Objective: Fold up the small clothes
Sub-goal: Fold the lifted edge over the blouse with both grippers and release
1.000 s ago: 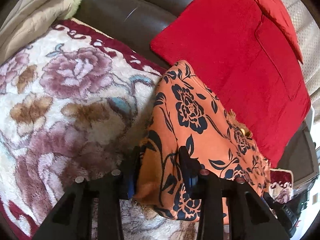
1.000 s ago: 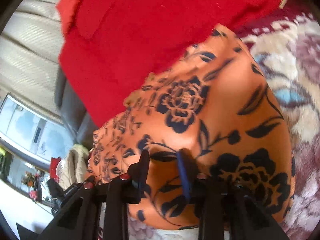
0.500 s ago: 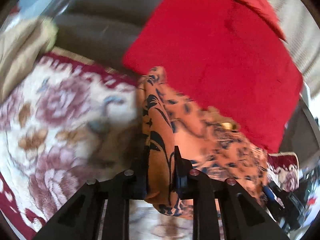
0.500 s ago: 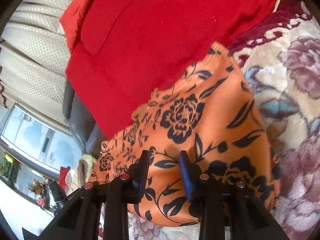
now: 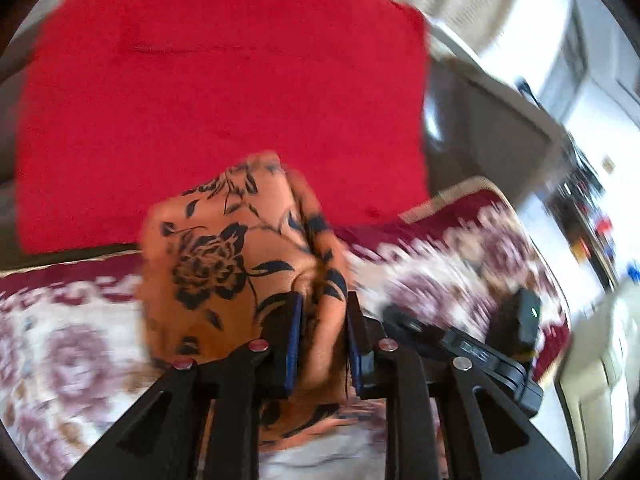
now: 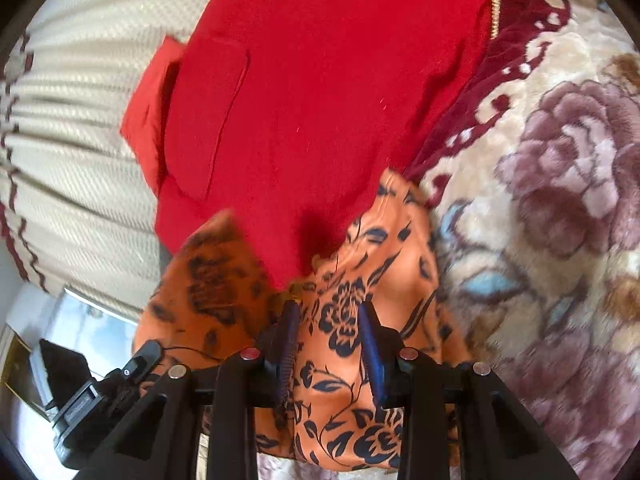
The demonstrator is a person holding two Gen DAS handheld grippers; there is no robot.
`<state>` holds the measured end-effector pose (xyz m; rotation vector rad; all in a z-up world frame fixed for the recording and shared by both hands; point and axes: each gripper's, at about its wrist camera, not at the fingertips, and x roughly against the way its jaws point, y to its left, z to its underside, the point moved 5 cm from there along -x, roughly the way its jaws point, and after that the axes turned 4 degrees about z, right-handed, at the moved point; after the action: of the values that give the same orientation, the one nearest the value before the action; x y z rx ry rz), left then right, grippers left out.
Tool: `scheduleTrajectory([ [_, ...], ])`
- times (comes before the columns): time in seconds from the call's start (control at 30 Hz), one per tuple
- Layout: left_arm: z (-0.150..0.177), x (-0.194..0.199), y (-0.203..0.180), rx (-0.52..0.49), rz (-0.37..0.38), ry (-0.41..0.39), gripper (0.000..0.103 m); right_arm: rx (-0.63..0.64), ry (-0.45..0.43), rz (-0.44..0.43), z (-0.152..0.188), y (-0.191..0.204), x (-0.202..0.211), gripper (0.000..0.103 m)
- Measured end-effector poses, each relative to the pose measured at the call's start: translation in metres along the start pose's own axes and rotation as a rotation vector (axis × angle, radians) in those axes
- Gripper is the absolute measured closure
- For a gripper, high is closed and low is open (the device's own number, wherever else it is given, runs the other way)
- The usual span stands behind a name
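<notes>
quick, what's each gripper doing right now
Left gripper: closed on the orange floral garment.
Right gripper: closed on the same garment, at another part.

**Item Count**

One orange floral garment (image 5: 224, 264) is present, seen in both views (image 6: 344, 320). One red cushion (image 5: 224, 92) lies behind it (image 6: 320, 92). One floral blanket (image 6: 560, 200) covers the surface (image 5: 460, 264). Two claws are counted: the left claw (image 5: 322, 336) and the right claw (image 6: 330, 344). One cream ribbed cover (image 6: 80, 128) is visible.
</notes>
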<state>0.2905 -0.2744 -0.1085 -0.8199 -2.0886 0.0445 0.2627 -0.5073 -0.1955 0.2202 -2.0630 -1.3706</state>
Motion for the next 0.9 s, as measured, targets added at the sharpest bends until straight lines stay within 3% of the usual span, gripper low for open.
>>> scheduleTrajectory([
  [0.1, 0.005, -0.012, -0.019, -0.019, 0.090, 0.052, 0.079, -0.056, 0.001, -0.035, -0.011, -0.012, 0.004, 0.069],
  [0.17, 0.006, 0.001, -0.012, -0.013, 0.102, 0.013, 0.062, -0.096, 0.032, -0.056, -0.015, -0.018, 0.001, 0.068],
  [0.2, 0.005, 0.008, -0.006, -0.007, 0.091, -0.009, 0.049, -0.109, 0.050, -0.056, -0.016, -0.021, -0.001, 0.068],
  [0.23, 0.005, 0.018, 0.008, 0.011, 0.052, -0.042, 0.042, -0.123, 0.067, -0.053, -0.014, -0.022, -0.004, 0.060],
  [0.27, 0.004, 0.022, 0.018, 0.023, 0.028, -0.053, 0.042, -0.141, 0.092, -0.039, -0.012, -0.025, -0.008, 0.030],
  [0.3, 0.006, 0.028, 0.029, 0.038, -0.002, -0.056, 0.042, -0.152, 0.107, -0.023, -0.009, -0.026, -0.011, 0.018],
  [0.43, 0.025, 0.025, 0.087, 0.097, -0.155, -0.003, 0.042, -0.153, 0.099, -0.068, -0.003, -0.018, -0.015, 0.016],
  [0.53, 0.049, 0.014, 0.115, 0.127, -0.213, 0.052, 0.042, -0.098, 0.141, -0.035, 0.007, -0.005, -0.030, 0.016],
  [0.63, 0.069, -0.002, 0.134, 0.146, -0.268, 0.114, 0.042, -0.052, 0.198, 0.052, 0.022, -0.002, -0.050, 0.018],
  [0.7, 0.078, -0.010, 0.141, 0.159, -0.271, 0.141, 0.042, -0.009, 0.205, 0.077, 0.030, 0.005, -0.058, 0.025],
  [0.73, 0.083, -0.012, 0.144, 0.164, -0.268, 0.145, 0.042, 0.030, 0.194, 0.085, 0.032, 0.011, -0.059, 0.039],
  [0.77, 0.085, -0.011, 0.144, 0.166, -0.270, 0.143, 0.042, 0.060, 0.196, 0.078, 0.034, 0.017, -0.059, 0.074],
  [0.83, 0.084, -0.006, 0.144, 0.173, -0.254, 0.132, 0.042, 0.105, 0.193, 0.086, 0.038, 0.023, -0.060, 0.080],
  [0.9, 0.081, 0.000, 0.142, 0.163, -0.250, 0.114, 0.042, 0.190, 0.131, 0.088, 0.037, 0.040, -0.047, 0.082],
])
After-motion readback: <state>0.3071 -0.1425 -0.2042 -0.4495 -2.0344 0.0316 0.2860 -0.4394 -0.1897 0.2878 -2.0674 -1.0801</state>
